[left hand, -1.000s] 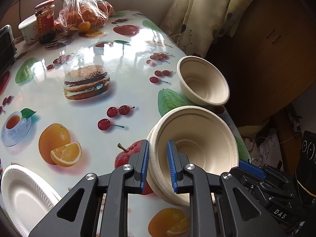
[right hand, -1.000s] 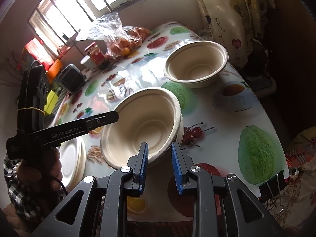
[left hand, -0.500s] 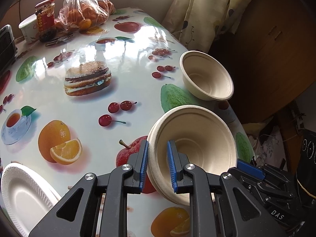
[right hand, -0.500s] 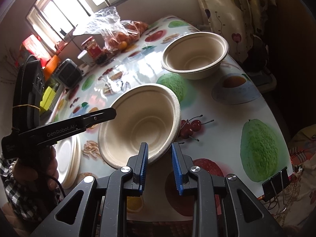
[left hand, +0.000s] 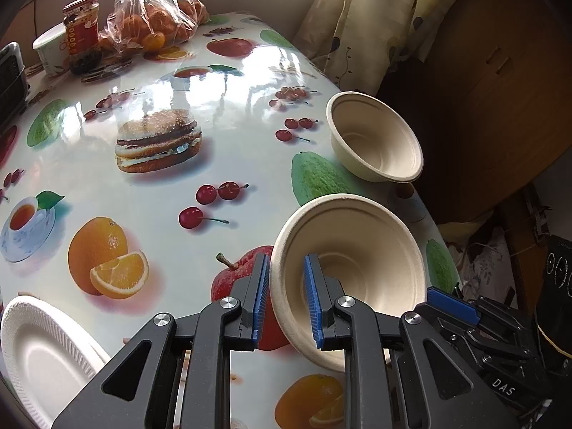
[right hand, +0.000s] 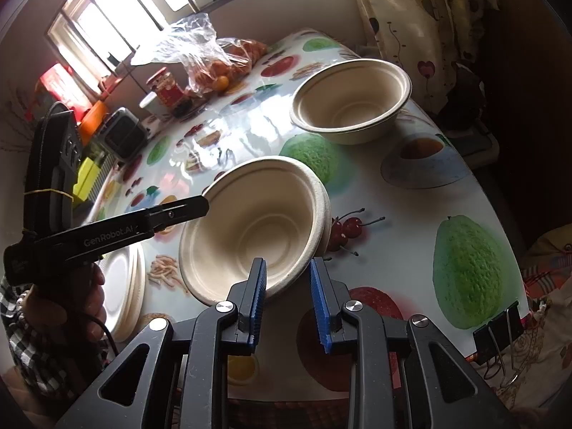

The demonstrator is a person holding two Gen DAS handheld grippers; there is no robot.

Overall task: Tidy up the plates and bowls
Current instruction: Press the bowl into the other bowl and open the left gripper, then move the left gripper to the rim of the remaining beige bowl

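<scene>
My left gripper (left hand: 284,293) is shut on the rim of a stack of beige paper bowls (left hand: 361,268) and holds it tilted above the table. The stack also shows in the right wrist view (right hand: 257,225), with the left gripper's fingers (right hand: 186,211) on its left rim. My right gripper (right hand: 287,300) is open and empty, just in front of the stack's near rim. A single beige bowl (left hand: 375,139) stands near the table's far right edge; it also shows in the right wrist view (right hand: 352,102). White plates (left hand: 39,354) are stacked at the near left; they also show in the right wrist view (right hand: 125,286).
The fruit-print tablecloth (left hand: 161,196) covers the table. A bag of oranges (left hand: 153,18), a red jar (left hand: 80,23) and a white cup (left hand: 50,48) stand at the back. A curtain (left hand: 364,25) hangs beyond the table's right edge. Binder clips (right hand: 497,332) hang on the near edge.
The left gripper has carried the bowl stack a little forward, towards the single bowl. The right gripper stays open behind the stack.
</scene>
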